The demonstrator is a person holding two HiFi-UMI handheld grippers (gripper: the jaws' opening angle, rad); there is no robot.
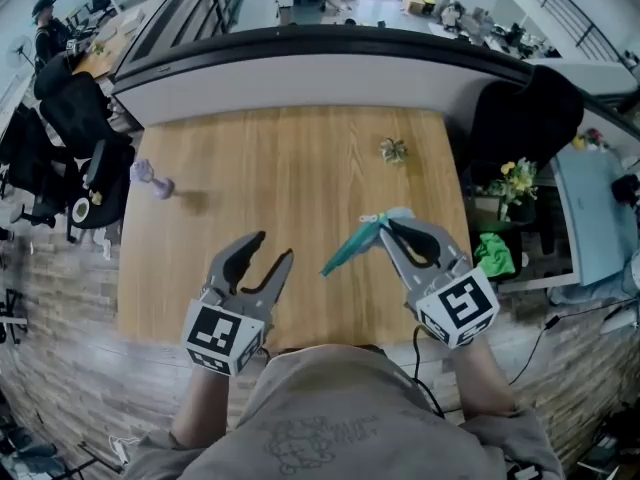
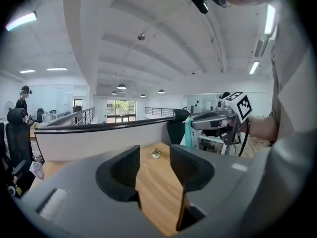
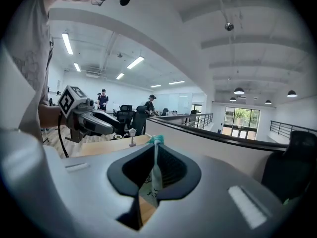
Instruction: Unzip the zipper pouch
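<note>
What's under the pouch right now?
Only bare wooden table shows under the teal pouch, which hangs from the right gripper. The patch of table directly behind the pouch is covered by it.

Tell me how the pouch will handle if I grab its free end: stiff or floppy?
Probably floppy: the pouch hangs down from the right gripper pinching one edge. Likely light, since that thin pinch holds it. It may swing when touched.

A wooden table (image 1: pixel 300 218) stands against a curved white parapet (image 1: pixel 320 76), black office chairs (image 1: pixel 75 118) beside, strip lights (image 3: pixel 135 62) overhead.
</note>
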